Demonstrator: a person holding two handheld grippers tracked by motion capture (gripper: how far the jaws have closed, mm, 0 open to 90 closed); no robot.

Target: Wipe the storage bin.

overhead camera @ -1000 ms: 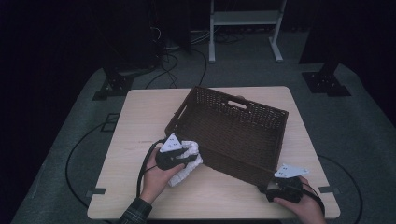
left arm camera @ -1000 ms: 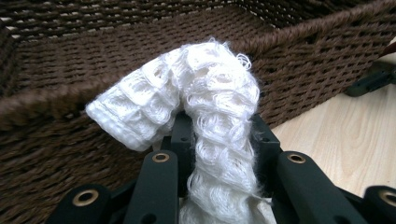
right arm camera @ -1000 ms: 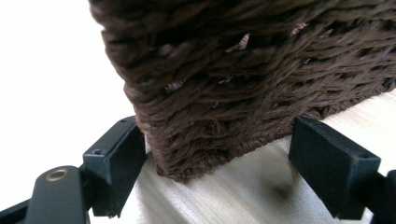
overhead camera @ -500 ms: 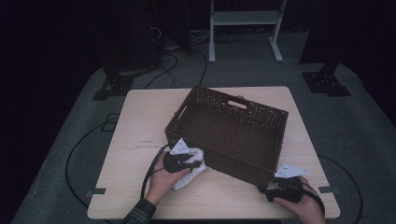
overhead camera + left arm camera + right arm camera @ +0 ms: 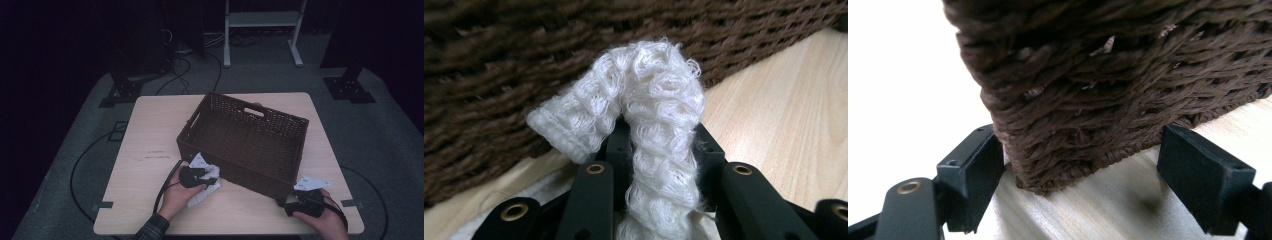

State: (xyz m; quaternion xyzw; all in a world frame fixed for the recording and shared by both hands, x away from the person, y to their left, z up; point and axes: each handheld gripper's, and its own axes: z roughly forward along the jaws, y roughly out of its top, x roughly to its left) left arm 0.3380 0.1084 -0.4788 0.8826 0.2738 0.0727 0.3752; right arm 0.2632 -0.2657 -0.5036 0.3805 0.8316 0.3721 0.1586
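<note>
One dark wicker basket (image 5: 245,142) stands empty toward the table's (image 5: 150,130) far right, on pale wood over grey carpet in a dark room. Its near right corner sits between the right gripper's (image 5: 1088,175) wide-spread jaws, one pad touching. Beside its near left corner, the left gripper (image 5: 659,170) is clenched on a white knitted cloth (image 5: 649,120).
</note>
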